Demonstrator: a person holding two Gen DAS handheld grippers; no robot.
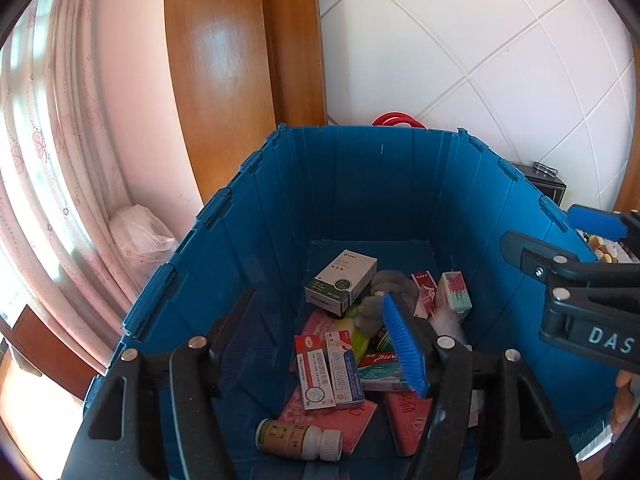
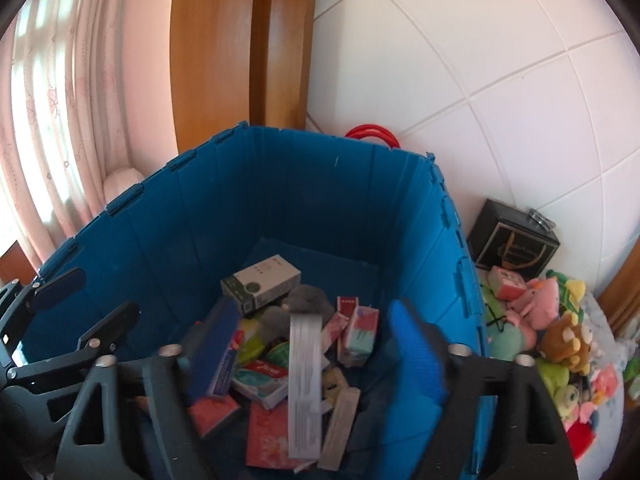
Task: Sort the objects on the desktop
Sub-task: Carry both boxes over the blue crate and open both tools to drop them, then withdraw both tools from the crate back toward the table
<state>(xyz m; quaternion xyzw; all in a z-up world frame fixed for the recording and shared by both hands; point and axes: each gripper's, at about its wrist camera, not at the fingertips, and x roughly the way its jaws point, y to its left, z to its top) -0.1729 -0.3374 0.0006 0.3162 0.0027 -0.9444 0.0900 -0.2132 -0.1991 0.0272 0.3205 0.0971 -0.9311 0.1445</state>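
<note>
Desktop objects (image 1: 328,368) are piled on the floor of the blue crate (image 1: 248,216), and both tongs hang over it, pointing down inside. Left gripper (image 1: 316,300): jaws spread, nothing between the pads, cartons far below. Right gripper (image 2: 314,308): jaws spread wide; a flat white packet (image 2: 306,384) sits blurred in the gap, touching neither blue pad. In the left wrist view the right gripper's tips come in at 3 o'clock over the crate rim; in the right wrist view the left gripper shows at 9 o'clock. In the pile: a white-green box (image 1: 342,282) at 12 o'clock, a pill bottle (image 1: 298,440) lying on its side at 6 o'clock. Outside the crate, at 3 o'clock in the right wrist view: black box (image 2: 512,240), plush toys (image 2: 552,336) heaped just beside the wall. Red handle (image 1: 394,119) sits behind the far rim, pink curtain (image 1: 60,160) at 9 o'clock.
</note>
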